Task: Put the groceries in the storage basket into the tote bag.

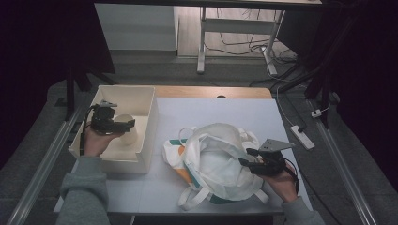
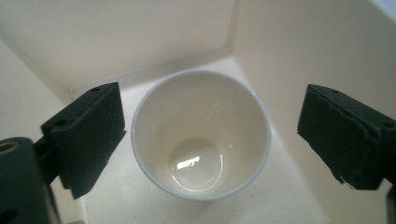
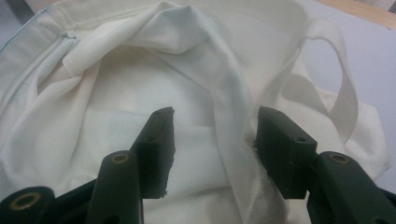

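The left gripper (image 2: pixel 210 135) stands spread wide around the cup (image 2: pixel 201 135) without touching; the right gripper (image 3: pixel 215 140), at four o'clock, pinches the bag's rim (image 3: pixel 229 107).

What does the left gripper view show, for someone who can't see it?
A white cup stands upright and empty in a corner of a cream box. The left hand-held gripper has its black jaws open on either side, not touching the cup.

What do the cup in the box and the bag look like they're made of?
Cup: probably glazed ceramic, though glossy plastic is possible; a bright highlight shines on its smooth white inside. Bag: woven off-white cloth, likely cotton canvas; matte, with soft folds, stitched seams and flat webbing handles.
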{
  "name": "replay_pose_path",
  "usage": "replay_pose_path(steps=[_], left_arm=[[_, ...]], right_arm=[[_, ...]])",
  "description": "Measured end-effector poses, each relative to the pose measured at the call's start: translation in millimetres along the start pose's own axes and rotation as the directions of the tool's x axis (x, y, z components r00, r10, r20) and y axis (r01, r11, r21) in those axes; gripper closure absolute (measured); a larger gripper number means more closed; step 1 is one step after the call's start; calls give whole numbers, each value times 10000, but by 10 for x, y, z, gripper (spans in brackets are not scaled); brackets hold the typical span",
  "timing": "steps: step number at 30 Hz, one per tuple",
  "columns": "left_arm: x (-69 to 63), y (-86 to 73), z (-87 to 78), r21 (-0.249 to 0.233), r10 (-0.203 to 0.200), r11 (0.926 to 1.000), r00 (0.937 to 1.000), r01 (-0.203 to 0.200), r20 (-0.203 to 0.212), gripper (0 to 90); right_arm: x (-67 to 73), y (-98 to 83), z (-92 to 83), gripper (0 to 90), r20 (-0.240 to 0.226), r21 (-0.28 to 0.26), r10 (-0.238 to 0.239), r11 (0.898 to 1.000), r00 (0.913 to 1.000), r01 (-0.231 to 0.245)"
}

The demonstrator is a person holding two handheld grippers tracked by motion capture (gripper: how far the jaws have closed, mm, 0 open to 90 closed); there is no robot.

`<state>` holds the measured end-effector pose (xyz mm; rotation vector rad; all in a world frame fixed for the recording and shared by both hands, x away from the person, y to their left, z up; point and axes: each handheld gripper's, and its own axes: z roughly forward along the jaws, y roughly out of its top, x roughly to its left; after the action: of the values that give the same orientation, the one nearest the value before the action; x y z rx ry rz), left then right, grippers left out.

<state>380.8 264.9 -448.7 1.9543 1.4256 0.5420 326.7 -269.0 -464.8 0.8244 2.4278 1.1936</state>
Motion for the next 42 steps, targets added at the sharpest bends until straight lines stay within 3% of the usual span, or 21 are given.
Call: replay_pose_path(steps=[5, 11, 19, 26, 34, 42], left_arm=[[14, -17, 84, 283, -29, 9996, 9999, 33, -141, 36], [70, -58, 223, 668, -179, 9976, 9998, 178, 13, 34], [66, -59, 322, 783, -320, 9965, 9994, 309, 131, 176], [69, -60, 317, 746, -260, 9969, 9996, 255, 52, 191], [104, -30, 120, -97, -522, 9986, 9982, 525, 295, 193], [108, 13, -137, -1274, -880, 9870, 9926, 982, 834, 193]], right_arm=[[-6, -6, 2, 465, -4, -35, 33, 10000, 10000, -33], [-5, -9, 7, 465, 7, -42, 32, 10000, 10000, -32], [-6, -12, 9, 465, 24, -32, 46, 10000, 10000, -46], [-8, -14, 8, 465, 35, -37, 71, 10000, 10000, -71], [-5, -11, 4, 465, 52, -51, 47, 10000, 10000, -46], [3, -7, 7, 464, 79, -38, 31, 10000, 10000, -31]])
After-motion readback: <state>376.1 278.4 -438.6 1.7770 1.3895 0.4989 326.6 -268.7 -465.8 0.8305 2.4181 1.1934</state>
